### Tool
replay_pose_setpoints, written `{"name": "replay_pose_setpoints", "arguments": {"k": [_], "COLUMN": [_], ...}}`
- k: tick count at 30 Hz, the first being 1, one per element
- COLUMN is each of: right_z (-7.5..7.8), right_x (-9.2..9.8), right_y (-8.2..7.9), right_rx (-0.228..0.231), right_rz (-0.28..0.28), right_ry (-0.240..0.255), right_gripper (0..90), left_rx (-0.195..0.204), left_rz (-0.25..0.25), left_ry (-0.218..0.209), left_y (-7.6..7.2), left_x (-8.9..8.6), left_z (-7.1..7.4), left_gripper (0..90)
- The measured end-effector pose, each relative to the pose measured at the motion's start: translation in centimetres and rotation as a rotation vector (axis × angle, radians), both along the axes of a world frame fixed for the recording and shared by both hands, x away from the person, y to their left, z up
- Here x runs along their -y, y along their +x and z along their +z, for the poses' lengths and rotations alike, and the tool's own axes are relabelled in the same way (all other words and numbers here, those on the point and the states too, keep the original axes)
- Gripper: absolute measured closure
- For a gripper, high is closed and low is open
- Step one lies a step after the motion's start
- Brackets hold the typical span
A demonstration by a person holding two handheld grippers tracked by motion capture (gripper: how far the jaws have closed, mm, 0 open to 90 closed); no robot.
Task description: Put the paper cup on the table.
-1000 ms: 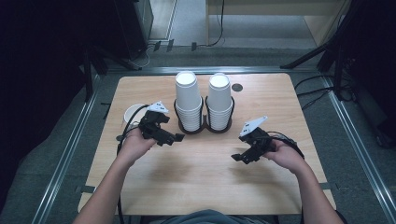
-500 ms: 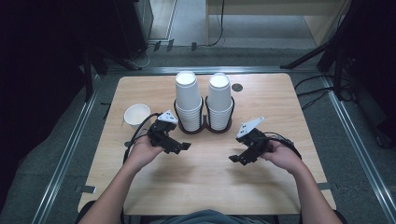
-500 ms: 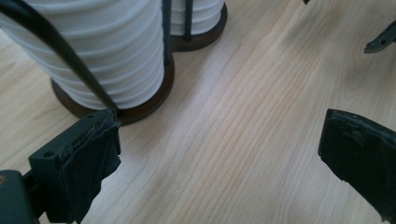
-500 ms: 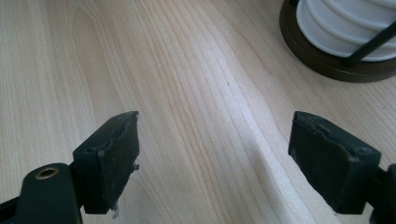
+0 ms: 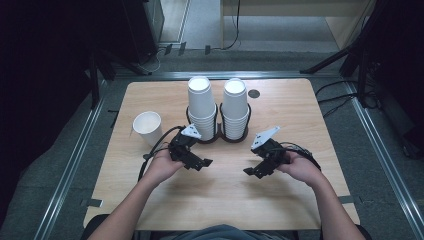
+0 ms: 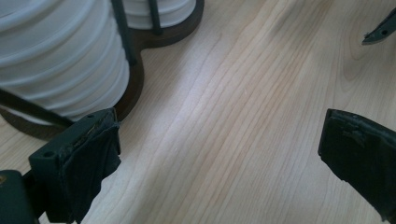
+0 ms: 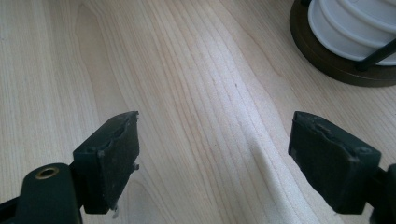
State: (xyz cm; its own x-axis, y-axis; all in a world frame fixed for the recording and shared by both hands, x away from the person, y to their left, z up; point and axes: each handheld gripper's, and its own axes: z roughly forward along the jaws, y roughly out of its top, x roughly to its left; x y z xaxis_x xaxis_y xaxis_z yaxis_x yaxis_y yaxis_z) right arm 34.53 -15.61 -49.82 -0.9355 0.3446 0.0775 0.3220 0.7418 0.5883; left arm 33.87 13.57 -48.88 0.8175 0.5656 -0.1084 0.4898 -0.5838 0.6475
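Both my claws wide open w/ nothing in them: left claw (image 5: 206, 163) by the cup stacks (image 5: 201, 105), right claw (image 5: 248, 172) over bare bench (image 5: 300, 105). Stack tops cut off in both gripper views.

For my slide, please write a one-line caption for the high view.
Two hand-held grippers, left gripper and right gripper, open above a wooden table, near two stacks of paper cups and a single paper cup.
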Motion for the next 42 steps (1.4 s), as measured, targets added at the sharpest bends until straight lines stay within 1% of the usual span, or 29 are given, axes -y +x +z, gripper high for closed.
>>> {"name": "replay_pose_setpoints", "arguments": {"k": [1, 6, 7, 10, 16, 21, 25, 30, 36, 42], "right_z": [0.0, -0.1, -0.1, 0.0, 0.2, 0.2, 0.1, 0.1, 0.1, 0.1], "right_x": [0.0, -0.2, -0.2, -0.3, -0.5, -0.5, -0.4, -0.4, -0.3, -0.3], "right_y": [0.0, -0.1, -0.1, -0.2, -0.4, -0.4, -0.4, -0.4, -0.4, -0.5], "right_rx": [0.000, 0.000, 0.001, 0.010, 0.019, 0.019, 0.019, 0.017, 0.022, 0.018], "right_rz": [-0.001, 0.005, 0.005, 0.010, 0.016, 0.015, 0.015, 0.016, 0.020, 0.019], "right_ry": [0.000, -0.003, -0.004, -0.002, 0.012, 0.004, 0.003, 0.003, -0.001, -0.004], "right_gripper": [16.5, 16.5, 16.5, 16.5, 16.5, 16.5, 16.5, 16.5, 16.5, 16.5], "left_rx": [0.000, 0.013, 0.013, 0.013, 0.021, 0.016, 0.013, 0.014, 0.010, 0.004], "left_rz": [-0.005, -0.026, -0.027, -0.044, -0.056, -0.064, -0.062, -0.076, -0.072, -0.078], "left_ry": [-0.003, 0.011, 0.006, 0.012, -0.002, 0.014, 0.015, 0.031, 0.026, 0.032], "left_y": [0.0, 0.2, 0.1, 0.1, 0.0, 0.0, 0.0, 0.0, 0.0, -0.1], "left_x": [0.2, 1.0, 1.2, 1.7, 2.3, 2.3, 2.2, 2.3, 2.2, 2.3], "left_z": [-0.1, -0.4, -0.5, -0.6, -0.7, -0.8, -0.8, -0.8, -0.8, -0.9], "left_gripper": [0.0, 0.0, 0.0, 0.0, 0.0, 0.0, 0.0, 0.0, 0.0, 0.0]}}
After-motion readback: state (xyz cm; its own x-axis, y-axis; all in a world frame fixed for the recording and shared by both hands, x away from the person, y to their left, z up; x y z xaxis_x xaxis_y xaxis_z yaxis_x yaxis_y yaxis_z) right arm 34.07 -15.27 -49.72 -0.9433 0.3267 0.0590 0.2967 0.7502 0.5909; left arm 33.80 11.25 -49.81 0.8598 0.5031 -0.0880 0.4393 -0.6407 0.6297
